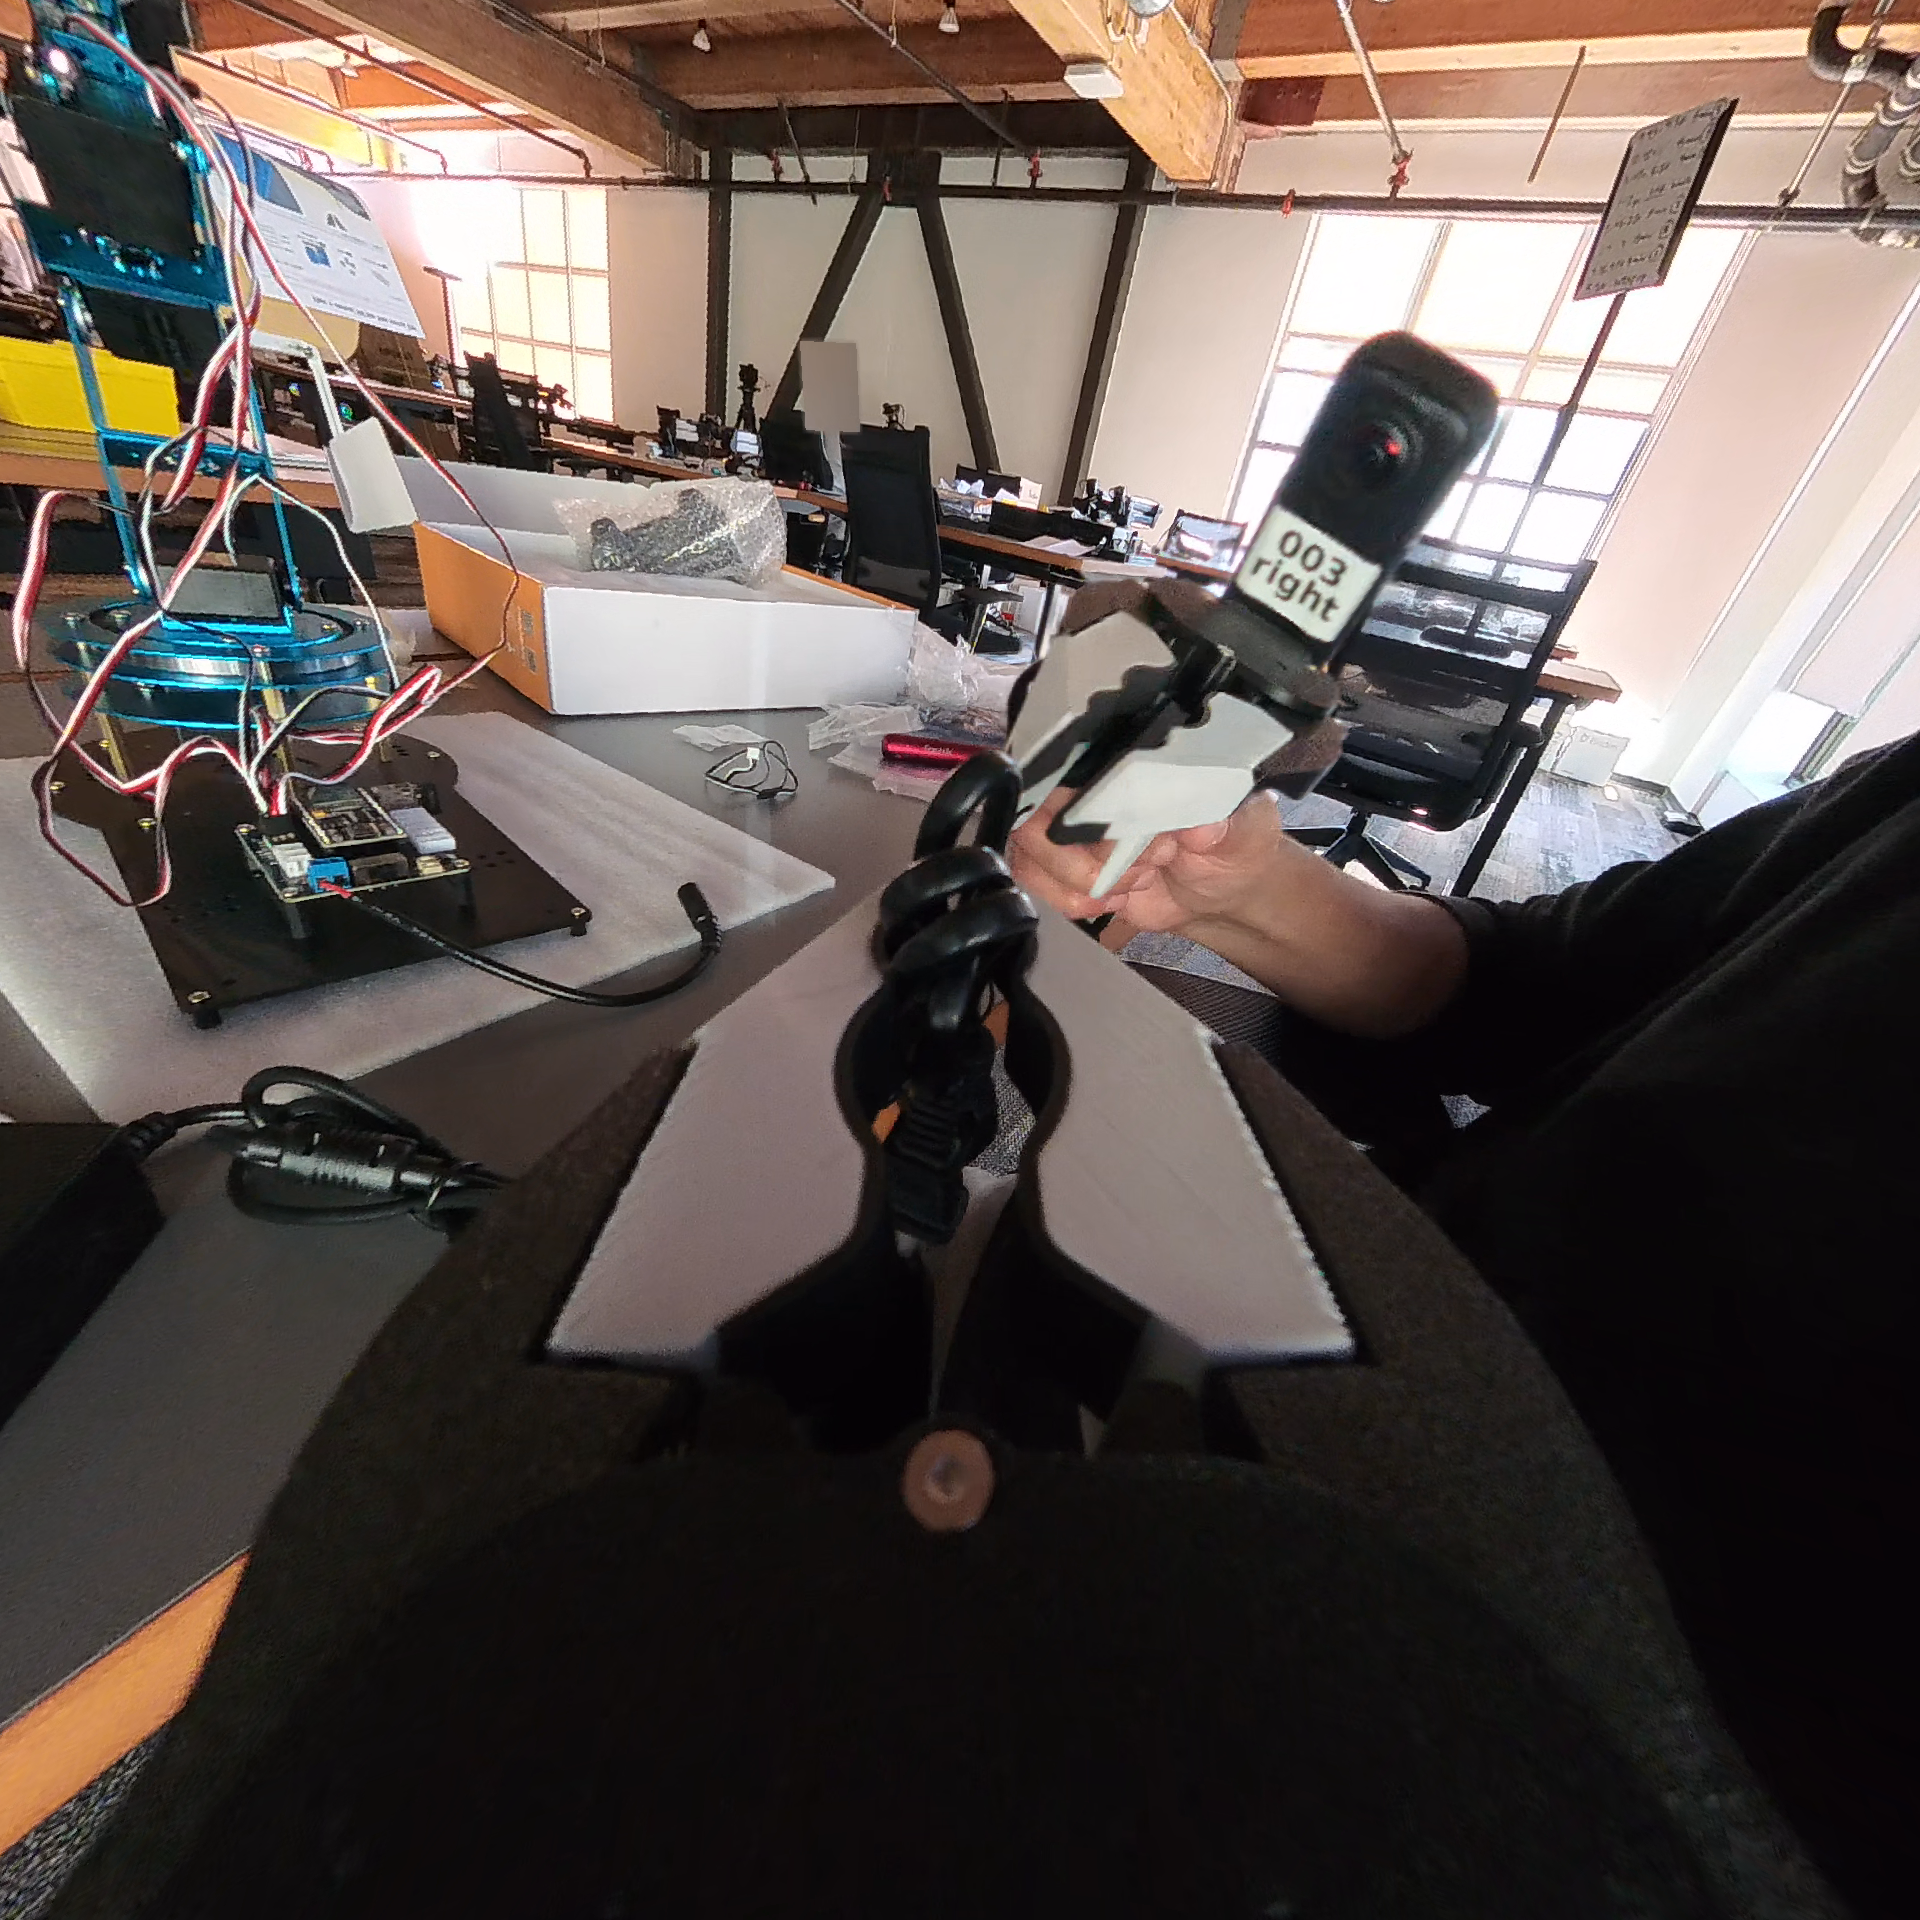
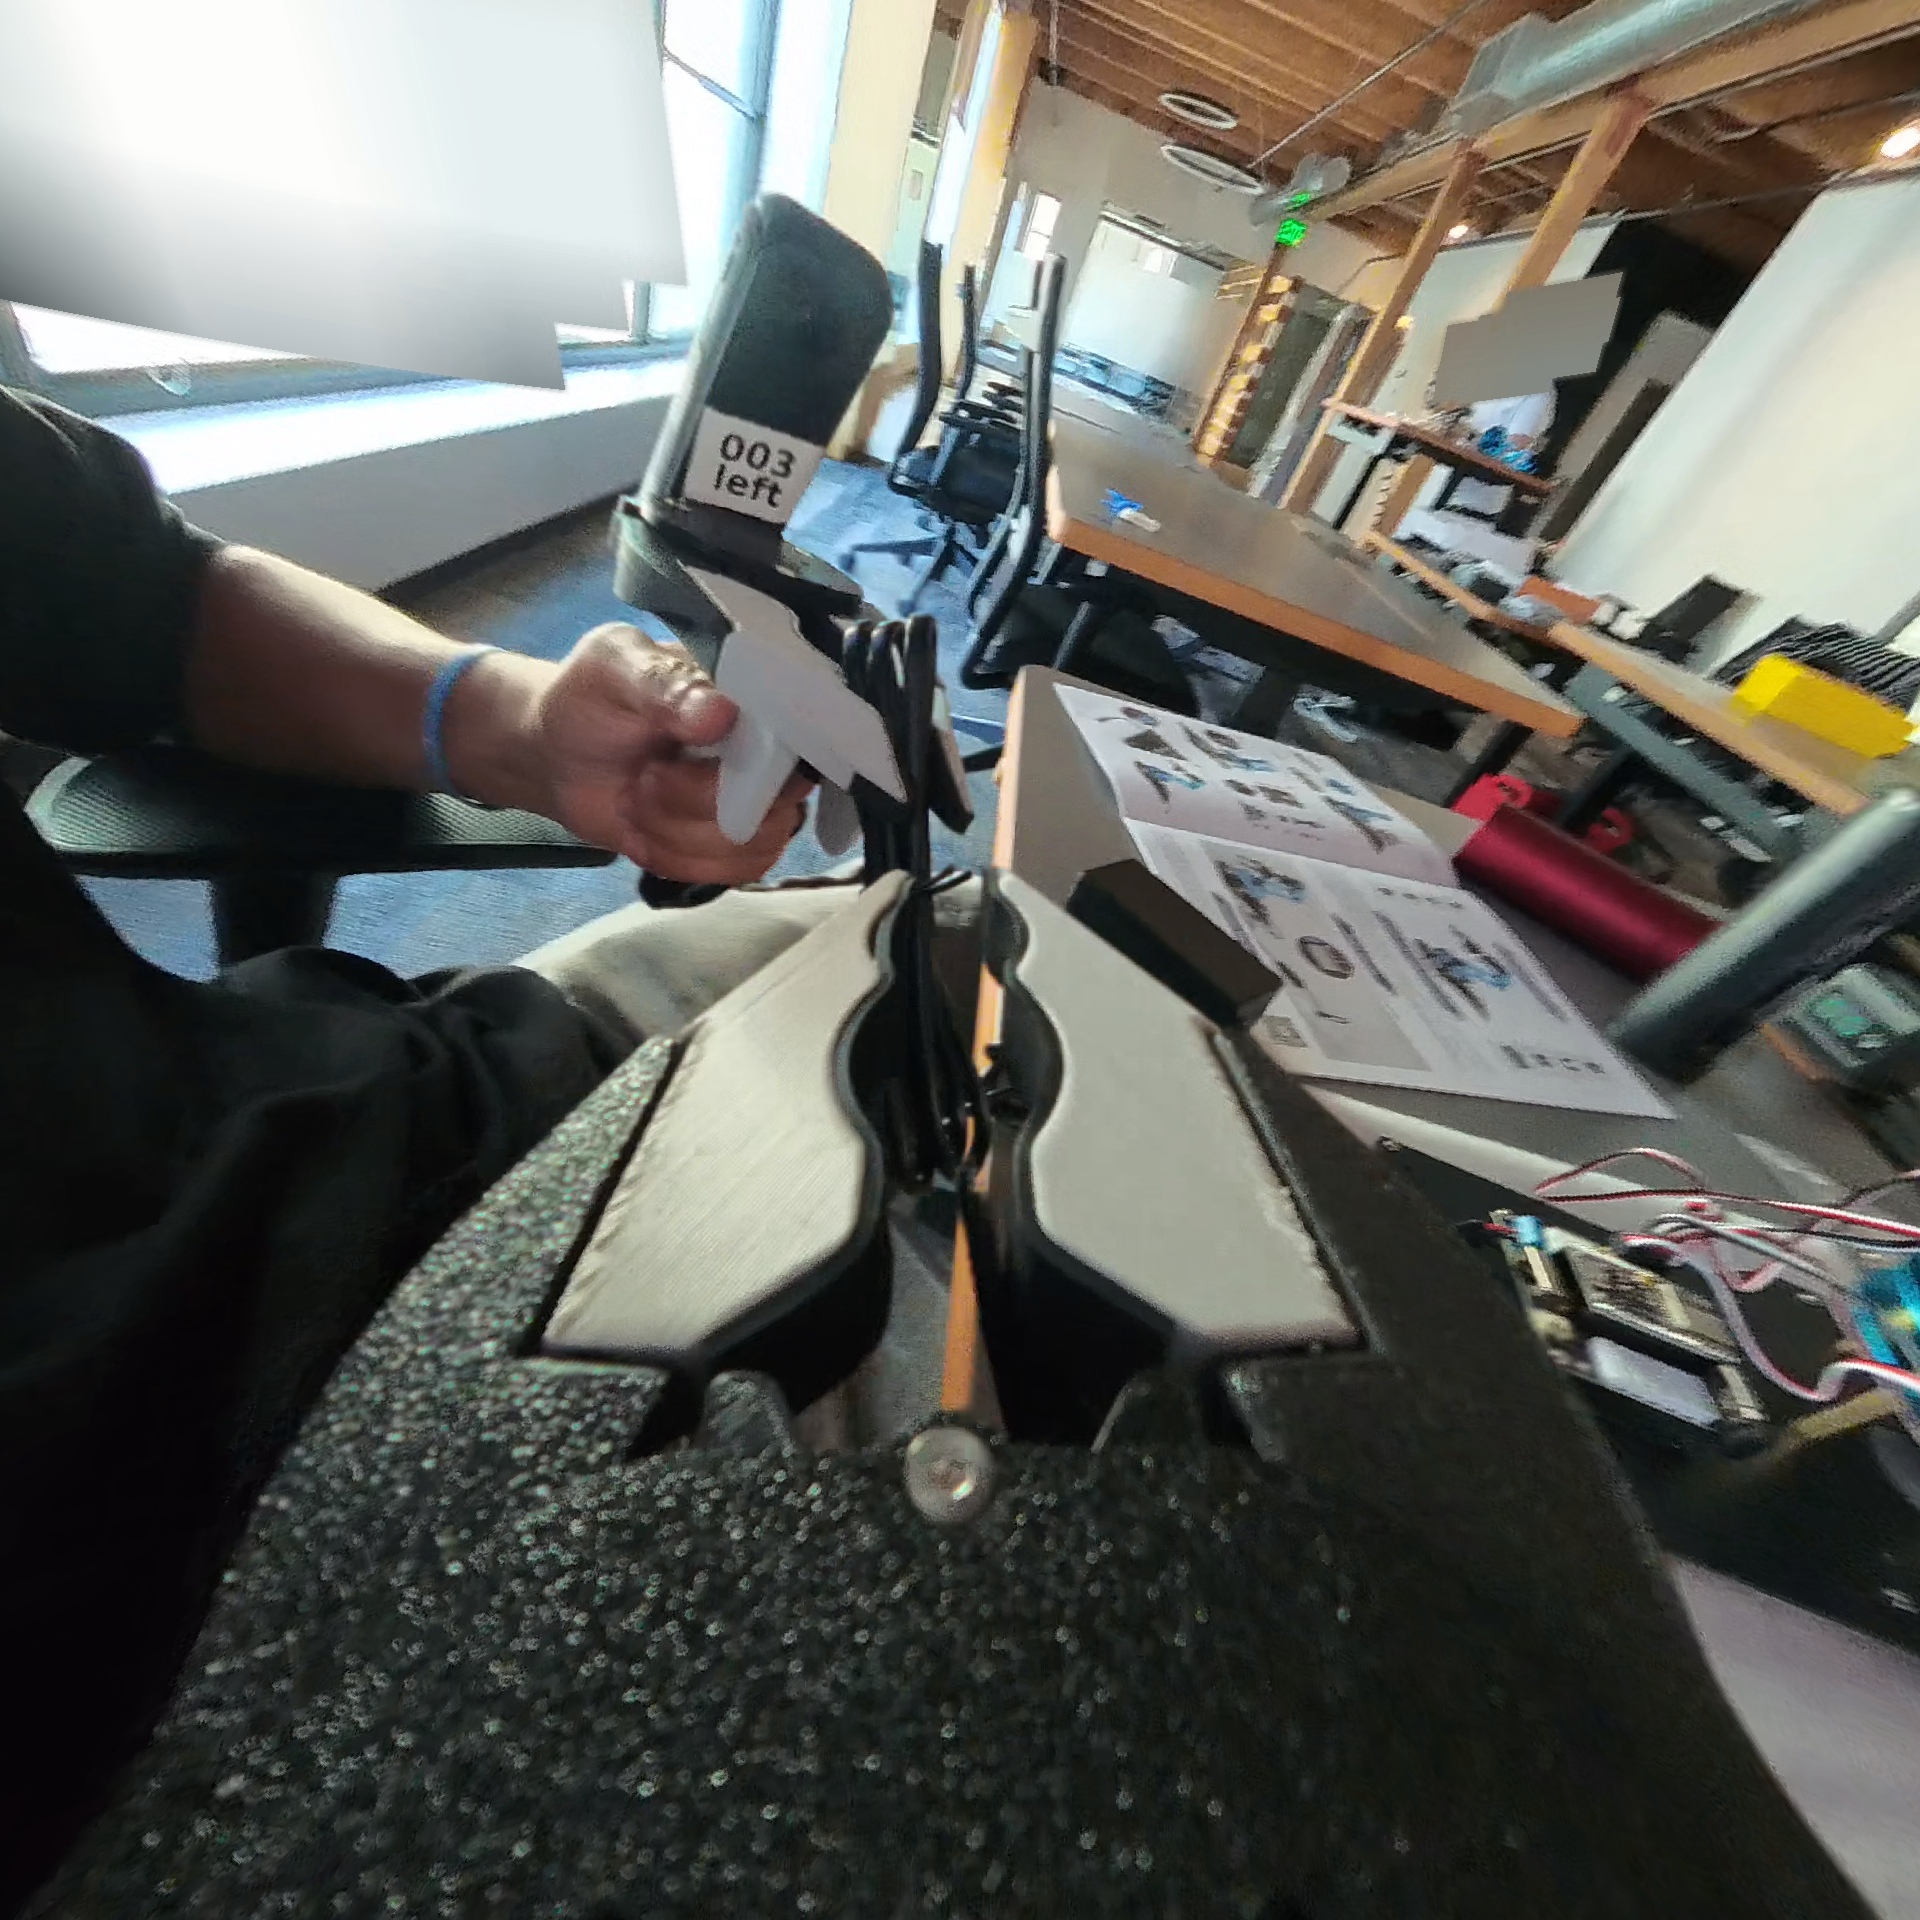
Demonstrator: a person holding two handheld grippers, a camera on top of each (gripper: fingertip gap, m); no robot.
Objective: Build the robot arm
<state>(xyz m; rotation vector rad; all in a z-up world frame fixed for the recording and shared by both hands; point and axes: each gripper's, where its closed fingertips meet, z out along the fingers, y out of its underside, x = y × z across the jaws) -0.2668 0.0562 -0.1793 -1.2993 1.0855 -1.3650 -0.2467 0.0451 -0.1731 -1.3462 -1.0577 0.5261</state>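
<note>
While both claws [image 1: 951, 997] [image 2: 935, 904] pinch it, black cable [image 1: 951, 914] hangs taut

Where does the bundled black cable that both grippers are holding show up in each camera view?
Left wrist view: the bundled black cable sits at centre, clamped between the left gripper white fingers, its coils running up to the right gripper.
Right wrist view: it stands upright at centre, between the right gripper fingers, rising to the left gripper.
Shared landmark: the red metal cylinder lying on the grey desk.
</note>
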